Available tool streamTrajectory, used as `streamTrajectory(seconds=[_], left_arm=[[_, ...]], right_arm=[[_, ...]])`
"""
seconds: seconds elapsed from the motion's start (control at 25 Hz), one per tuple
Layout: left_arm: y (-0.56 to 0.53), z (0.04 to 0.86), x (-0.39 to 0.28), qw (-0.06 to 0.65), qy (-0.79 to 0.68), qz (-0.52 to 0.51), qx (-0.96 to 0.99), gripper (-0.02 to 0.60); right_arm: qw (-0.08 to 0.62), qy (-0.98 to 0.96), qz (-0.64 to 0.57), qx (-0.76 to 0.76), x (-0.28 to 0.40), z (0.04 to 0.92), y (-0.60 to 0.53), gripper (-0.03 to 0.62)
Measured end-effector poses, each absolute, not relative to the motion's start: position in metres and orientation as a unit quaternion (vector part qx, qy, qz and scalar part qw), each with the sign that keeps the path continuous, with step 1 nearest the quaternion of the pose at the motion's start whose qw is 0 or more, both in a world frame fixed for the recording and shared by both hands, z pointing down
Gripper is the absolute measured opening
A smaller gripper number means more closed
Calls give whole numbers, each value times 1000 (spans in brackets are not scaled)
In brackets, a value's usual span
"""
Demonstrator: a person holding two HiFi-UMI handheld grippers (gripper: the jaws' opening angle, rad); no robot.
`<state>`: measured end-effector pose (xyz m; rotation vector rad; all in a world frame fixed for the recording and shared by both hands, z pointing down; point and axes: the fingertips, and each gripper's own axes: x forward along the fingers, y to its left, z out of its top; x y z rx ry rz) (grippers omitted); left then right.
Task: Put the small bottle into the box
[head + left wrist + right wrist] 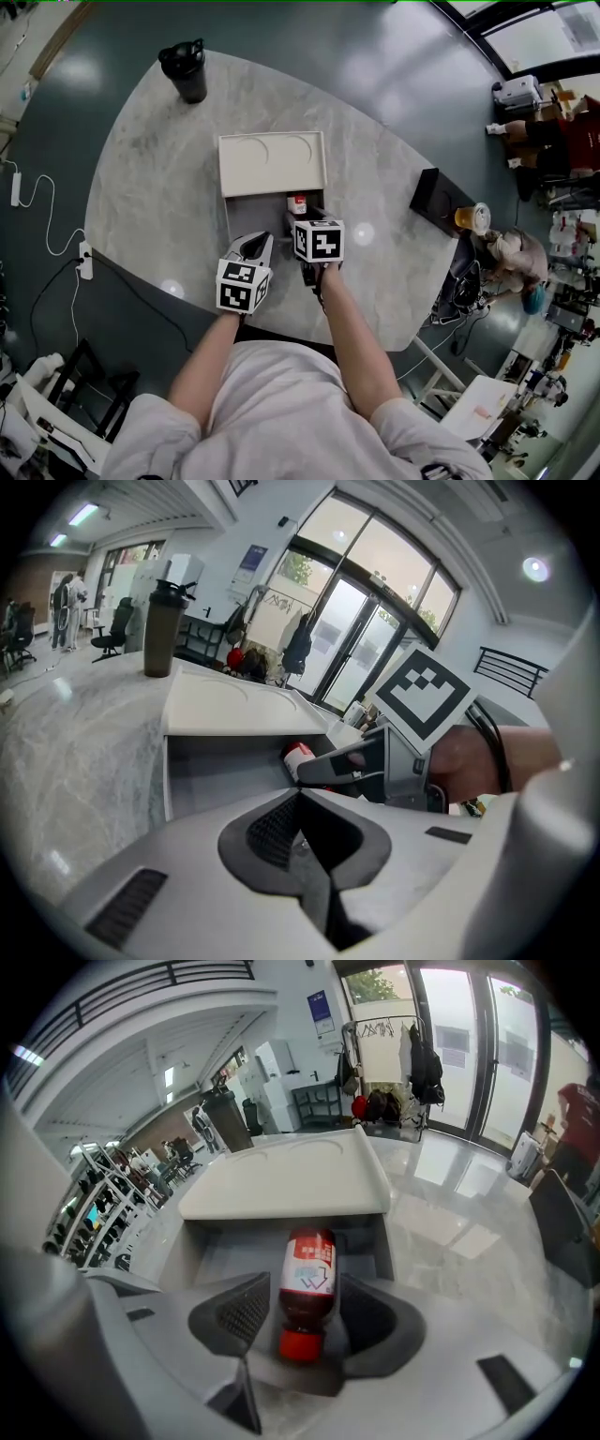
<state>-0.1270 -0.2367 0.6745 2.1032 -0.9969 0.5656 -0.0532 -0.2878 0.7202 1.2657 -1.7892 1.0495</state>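
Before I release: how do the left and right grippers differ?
The right gripper clamps the small bottle; the left gripper is shut on nothing. The right gripper reaches over the open box; the left gripper sits outside it. Both point toward the box.

We're seeing polished stone-look sheen against matt plastic.
The surface point(150, 187) gleams, veined, smooth; the box point(272, 164) looks matt; the small bottle point(307, 1288) shines; the right hand-held gripper point(307, 1314) is matt grey, pads point(244, 1312) cross-hatched.

From overhead we look steeply down on the table point(141, 197), the box point(272, 164) at frame centre. Our two gripper views sit low and close, both facing that box.
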Motion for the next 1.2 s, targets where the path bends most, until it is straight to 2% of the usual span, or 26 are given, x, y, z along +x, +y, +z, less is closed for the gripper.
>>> streamTrajectory(seconds=[0.36, 0.52, 0.64, 0.84, 1.2], left_arm=[[-231, 656, -118, 345, -406, 212, 819, 21], [-224, 642, -106, 331, -411, 204, 825, 21], [-217, 630, -94, 320, -413, 199, 829, 21], [-208, 615, -75, 302, -413, 196, 836, 21], [-193, 557, -59, 252, -437, 161, 848, 21]], right_arm=[[289, -723, 381, 499, -38, 689, -267, 225], [265, -737, 358, 508, -28, 668, -251, 72], [246, -750, 340, 511, -22, 651, -241, 40], [232, -764, 297, 524, -7, 625, -227, 28], [164, -782, 209, 564, 30, 551, -197, 26]])
